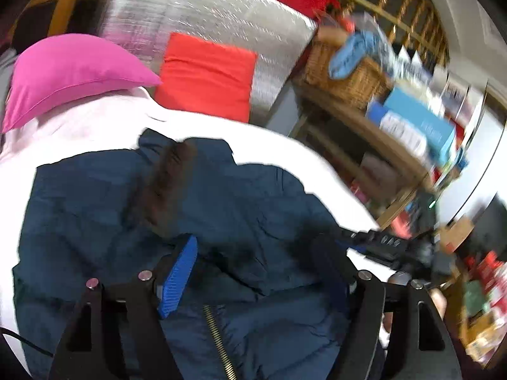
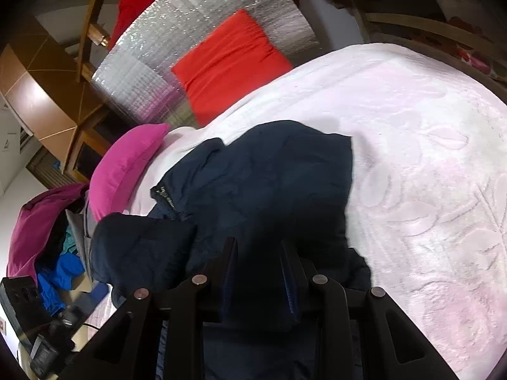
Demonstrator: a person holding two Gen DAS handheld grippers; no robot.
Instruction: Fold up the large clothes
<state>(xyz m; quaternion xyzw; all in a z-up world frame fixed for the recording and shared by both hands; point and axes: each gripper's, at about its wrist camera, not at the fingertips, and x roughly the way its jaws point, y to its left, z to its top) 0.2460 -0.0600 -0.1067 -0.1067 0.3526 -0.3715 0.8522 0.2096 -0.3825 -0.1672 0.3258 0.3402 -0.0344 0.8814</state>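
Observation:
A navy padded jacket (image 1: 253,190) with a brass zip (image 1: 218,338) lies bunched on the white bedcover (image 1: 95,126). My left gripper (image 1: 256,272) hovers just above it, jaws wide apart, with nothing pinched between the blue pads (image 1: 179,272). In the right wrist view the same jacket (image 2: 269,174) is folded over itself on the bedcover (image 2: 427,158). My right gripper (image 2: 259,272) has its jaws narrow, with dark jacket fabric filling the gap between them. That gripper's black body shows at the jacket's right edge in the left wrist view.
A pink pillow (image 2: 126,164) and a red cushion (image 2: 231,63) sit at the head of the bed against a silver quilted sheet (image 2: 206,9). Loose clothes (image 2: 47,237) are piled off the left side. A wooden shelf with a wicker basket (image 1: 348,76) and boxes (image 1: 412,126) stands beside the bed.

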